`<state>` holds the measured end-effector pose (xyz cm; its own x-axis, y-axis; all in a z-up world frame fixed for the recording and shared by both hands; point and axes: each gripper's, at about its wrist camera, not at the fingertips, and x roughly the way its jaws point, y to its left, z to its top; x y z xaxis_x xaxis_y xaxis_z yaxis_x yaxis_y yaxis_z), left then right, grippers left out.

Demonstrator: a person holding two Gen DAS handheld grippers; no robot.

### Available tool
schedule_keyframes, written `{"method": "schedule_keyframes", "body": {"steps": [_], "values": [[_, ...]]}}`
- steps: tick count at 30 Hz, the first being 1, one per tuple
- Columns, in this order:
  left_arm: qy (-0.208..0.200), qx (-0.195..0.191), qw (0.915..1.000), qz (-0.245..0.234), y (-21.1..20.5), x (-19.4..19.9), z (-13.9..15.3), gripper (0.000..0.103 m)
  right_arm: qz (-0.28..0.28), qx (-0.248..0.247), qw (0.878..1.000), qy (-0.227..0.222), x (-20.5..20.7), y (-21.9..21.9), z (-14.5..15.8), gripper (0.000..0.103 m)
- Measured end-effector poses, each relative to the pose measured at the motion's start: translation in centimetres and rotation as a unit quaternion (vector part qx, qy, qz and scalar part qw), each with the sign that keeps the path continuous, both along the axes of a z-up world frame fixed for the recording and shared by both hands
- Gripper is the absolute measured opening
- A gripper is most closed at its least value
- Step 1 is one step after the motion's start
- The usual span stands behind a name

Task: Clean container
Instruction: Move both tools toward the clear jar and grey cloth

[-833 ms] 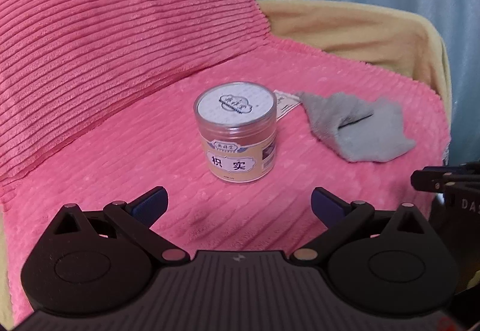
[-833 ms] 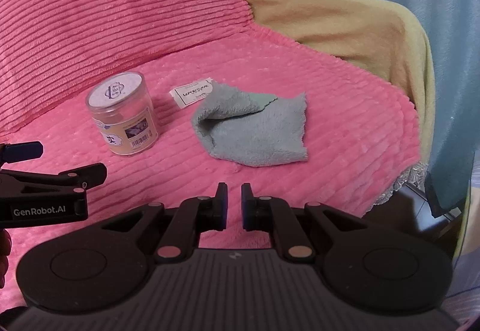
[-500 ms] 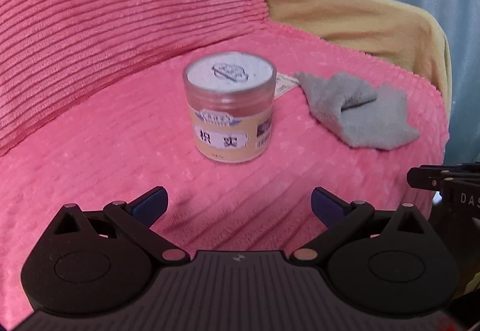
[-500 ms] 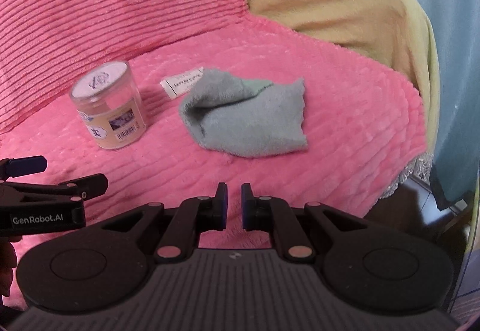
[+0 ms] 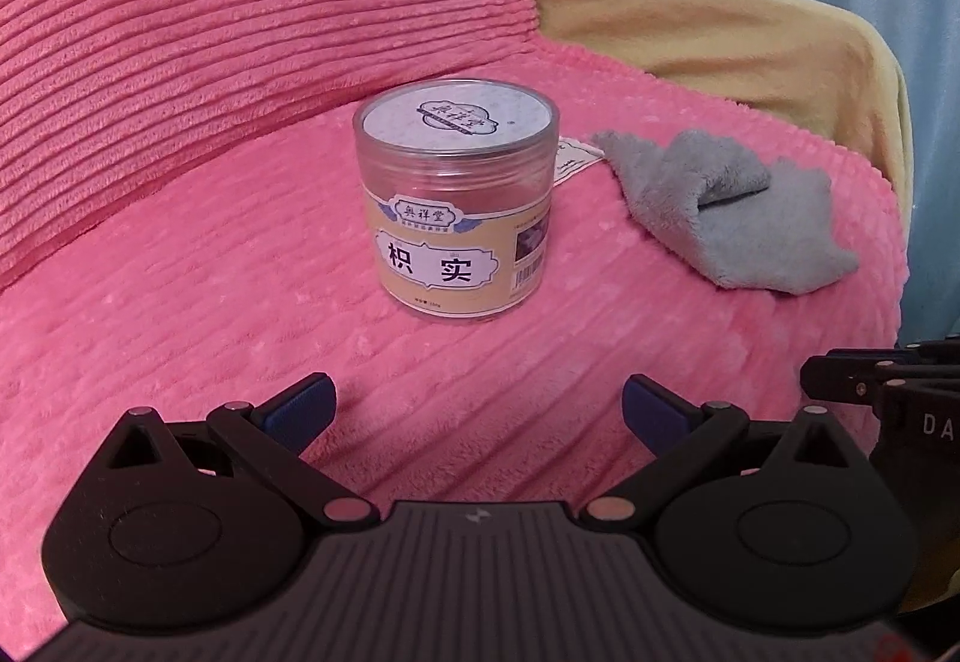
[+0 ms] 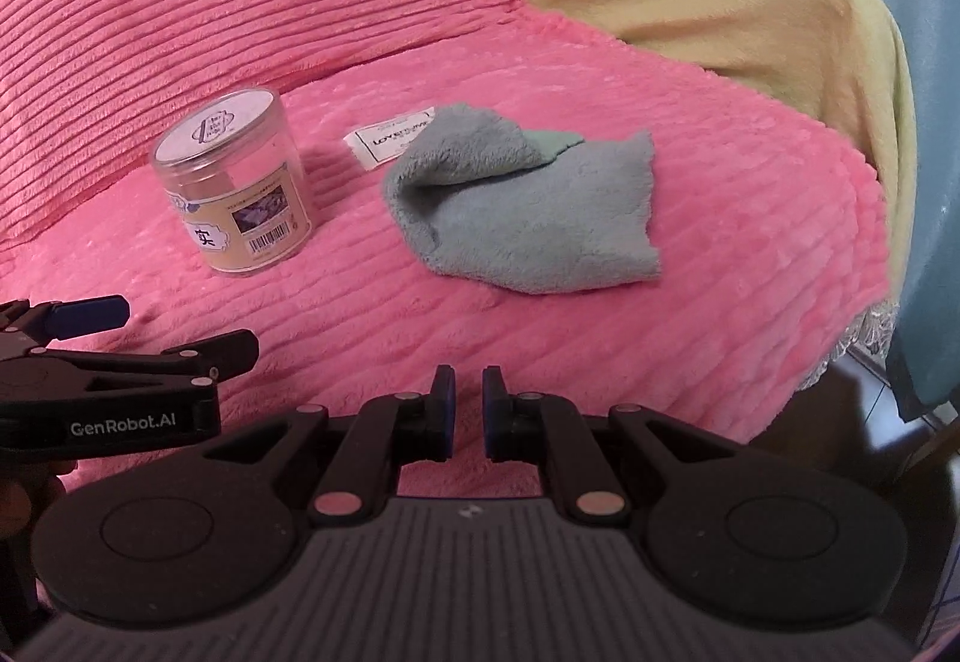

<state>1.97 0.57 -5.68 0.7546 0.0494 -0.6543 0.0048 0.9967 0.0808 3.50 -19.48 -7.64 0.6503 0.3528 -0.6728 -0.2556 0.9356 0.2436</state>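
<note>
We are listing, left to right. Pink ribbed cushion (image 5: 228,32): leaning at the far left, behind the seat. Pink ribbed blanket (image 5: 180,314): covering the seat under everything. Left gripper (image 5: 477,410): we are holding it with jaws spread wide, empty, hovering short of the jar and apart from it. Clear plastic container (image 5: 456,200): standing upright on the blanket, lid on, beige label facing us, centred between the spread fingers in the left wrist view. White fabric tag (image 6: 390,140): lying between container and cloth, tucked under the cloth's edge. Grey cloth (image 6: 528,212): lying crumpled just right of the container, not touching it. Right gripper (image 6: 467,413): we are holding it empty, pads nearly together with a narrow gap, near the cloth's front edge. Yellow cover (image 6: 750,20): draping at far right.
</note>
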Motion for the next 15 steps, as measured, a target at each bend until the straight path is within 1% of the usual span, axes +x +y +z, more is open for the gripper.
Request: {"method": "schedule_keyframes", "body": {"steps": [3,7,9,15], "values": [[-0.007,0.008,0.9999,-0.001,-0.21,-0.09,0.02,0.102,-0.001,0.0,1.0,-0.001,0.01,0.14,0.37,0.006],[-0.008,0.0,1.0,0.003,0.19,-0.17,0.06,0.102,-0.012,-0.007,1.0,-0.019,-0.08,0.03,0.24,0.006],[-0.008,-0.003,0.9999,0.007,0.27,-0.21,0.02,0.102,-0.025,-0.001,1.0,-0.017,0.12,-0.44,0.07,0.007],[0.007,-0.01,0.9999,-0.01,0.03,0.15,-0.22,0.102,-0.026,-0.002,1.0,-0.017,0.34,-0.36,0.01,0.007]]}}
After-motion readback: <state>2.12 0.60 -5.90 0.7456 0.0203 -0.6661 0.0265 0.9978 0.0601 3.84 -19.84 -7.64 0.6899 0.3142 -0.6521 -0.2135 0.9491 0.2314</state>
